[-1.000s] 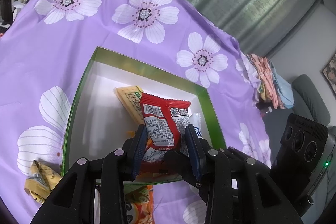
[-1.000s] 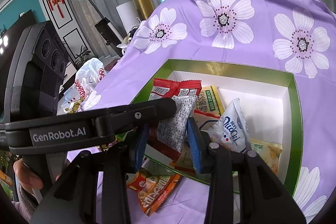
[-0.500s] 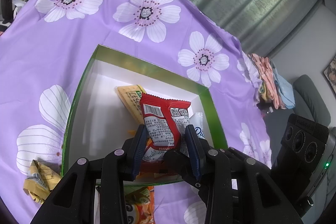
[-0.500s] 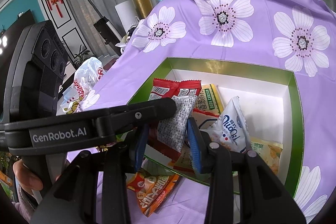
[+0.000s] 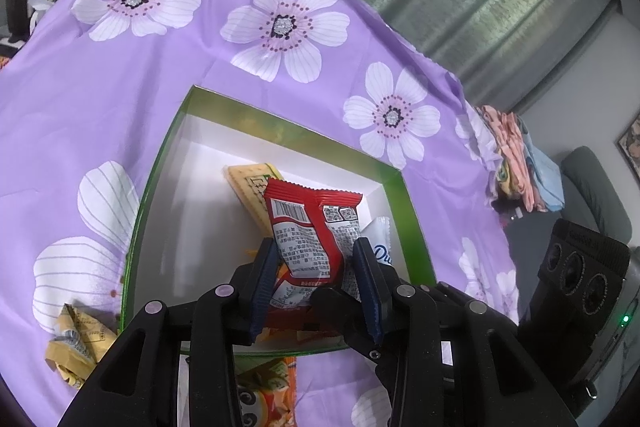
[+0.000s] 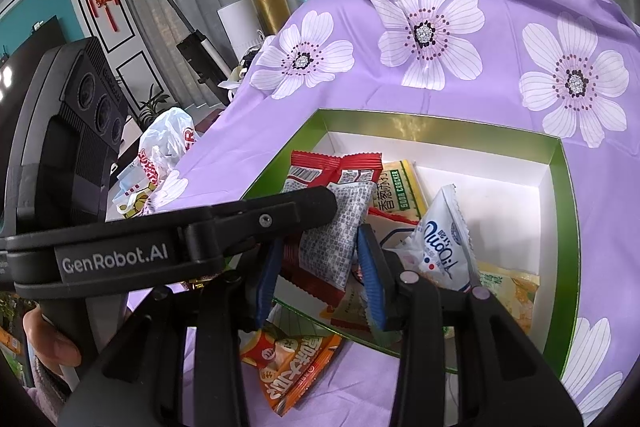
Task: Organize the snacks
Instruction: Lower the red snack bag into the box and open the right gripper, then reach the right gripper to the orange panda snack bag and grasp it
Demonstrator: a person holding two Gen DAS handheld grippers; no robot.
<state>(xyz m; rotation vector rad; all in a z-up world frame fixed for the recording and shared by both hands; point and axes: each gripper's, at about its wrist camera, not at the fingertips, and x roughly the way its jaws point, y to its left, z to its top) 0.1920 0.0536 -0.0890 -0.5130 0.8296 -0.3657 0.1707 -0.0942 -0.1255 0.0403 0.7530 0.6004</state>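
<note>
Gripping red snack packet | left tool clamped | right tool straddles packet, contact unclear | above box

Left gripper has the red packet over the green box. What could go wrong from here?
1. The left gripper pinches the red packet close to the green box's near wall, so a release here might catch the rim and slide out by the orange packet.
2. The right gripper flanks the same packet; the fingers could knock together or tug it.
3. Snacks are piled near the white packet; another could slide off.
</note>
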